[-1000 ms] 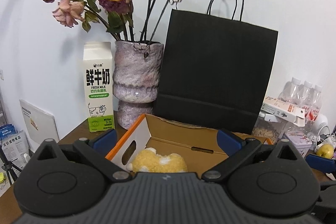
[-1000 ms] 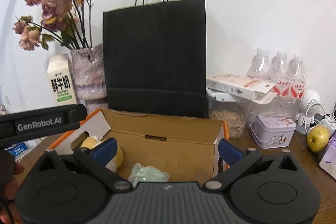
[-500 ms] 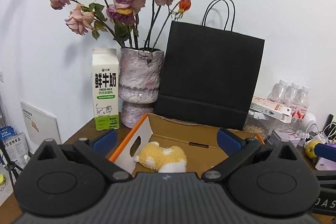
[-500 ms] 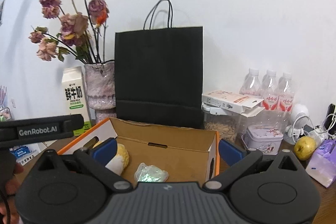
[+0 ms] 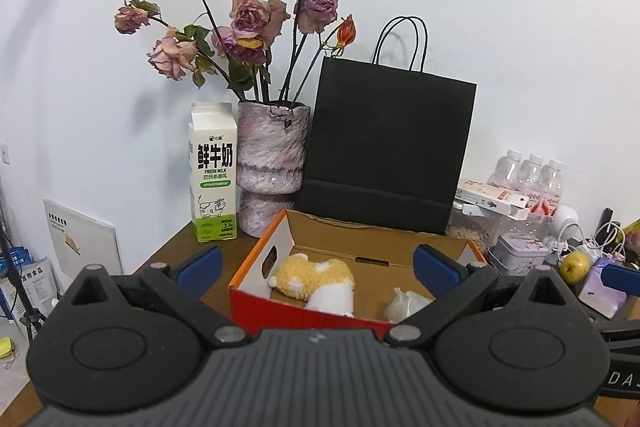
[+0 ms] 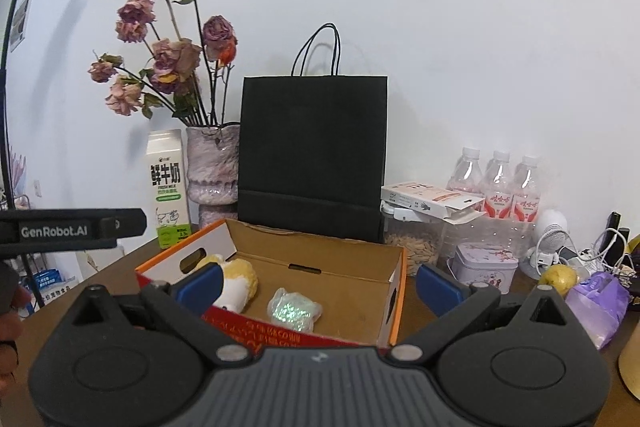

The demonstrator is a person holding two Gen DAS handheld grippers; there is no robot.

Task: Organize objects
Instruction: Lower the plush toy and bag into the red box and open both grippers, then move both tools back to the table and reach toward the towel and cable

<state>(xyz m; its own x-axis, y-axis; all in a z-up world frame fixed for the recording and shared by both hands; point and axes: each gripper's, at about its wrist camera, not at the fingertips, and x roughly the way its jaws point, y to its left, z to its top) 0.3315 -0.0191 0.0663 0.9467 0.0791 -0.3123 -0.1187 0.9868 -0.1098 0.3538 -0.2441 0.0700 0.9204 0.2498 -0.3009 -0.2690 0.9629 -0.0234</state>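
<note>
left claw (image 5: 316,263) is spread wide w/ nothing between its blue pads, held above the near edge of the cardboard box (image 5: 260,259). right claw (image 6: 318,281) is also wide and empty, up over the near side of the same box (image 6: 394,299).

box sits open on the brown worktop (image 5: 168,259), orange rim, red front wall, white left flap w/ a handle slot. inside the box, at its left end, lies a yellow & white plush toy (image 5: 316,279), touching the floor of the box just beside the slotted flap. right of it, still inside the box, near the middle, sits a small crinkled clear packet (image 6: 294,311) w/ a greenish shimmer; the two are close but apart.

behind the box, touching or nearly touching its back wall, stands a black paper bag (image 5: 388,151) upright against the white wall. behind the box's left corner: a mottled purple vase (image 5: 272,163) w/ dried roses (image 5: 256,23), and left of that a milk carton (image 5: 212,183), upright.

right of the box: a clear jar of seeds (image 6: 412,243) w/ a flat white carton (image 6: 428,199) on its lid, a small printed tin (image 6: 484,265), three water bottles (image 6: 496,183) by the wall, a yellow-green fruit (image 6: 558,277), a purple plastic bag (image 6: 598,297), a small white fan (image 6: 552,239) and some cables.

in the right wrist view the left tool's black bar reads "genrobot.ai", left of the box, w/ part of a hand (image 6: 10,311) at the frame edge.
</note>
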